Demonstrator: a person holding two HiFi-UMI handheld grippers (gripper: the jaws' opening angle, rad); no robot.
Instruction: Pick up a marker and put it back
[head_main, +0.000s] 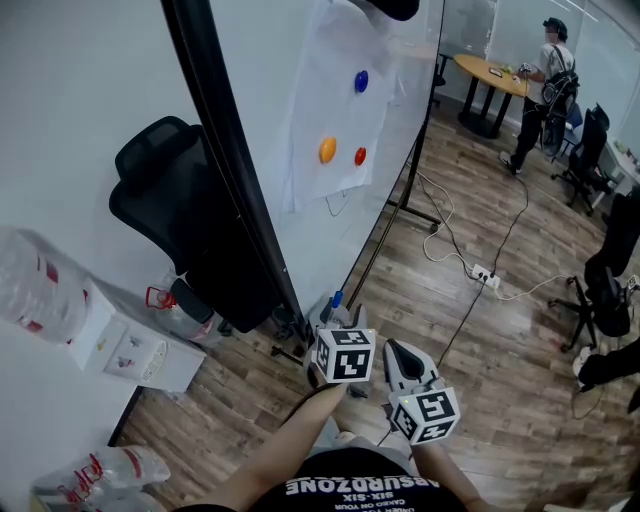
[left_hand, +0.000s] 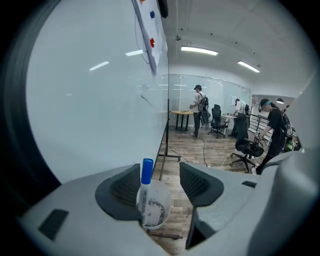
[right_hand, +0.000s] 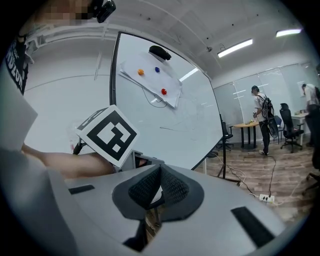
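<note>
The whiteboard (head_main: 262, 130) on its black wheeled stand took up most of the scene. It stood on a wood-plank floor (head_main: 500, 340) in an open office, with a power strip and its trailing cables lying on the planks. A black office chair (head_main: 170, 190) sat behind the board's dark edge. A person (head_main: 545, 80) with a backpack stood well apart beside a round table at the far end.

A paper sheet (head_main: 325, 95) hung on the board's face, pinned by blue, orange and red magnets, which probably explains why it lay flat.

Low near the foot of the board, the left gripper (left_hand: 160, 175) pointed along the board's face with its jaws spread wide. Between them was a small translucent cup (left_hand: 159, 210). What carried the cup could not be made out.

The blue-capped marker (left_hand: 145, 187) stood upright in that cup, close against the left pad and clear of the right one. It was housed in the cup and not gripped. A squeeze would likely catch cup and marker together unless the jaws were lifted to the cap.

The right gripper (right_hand: 159, 175) waited just beside the left one, its pads pressed together on nothing, apparently idle.
</note>
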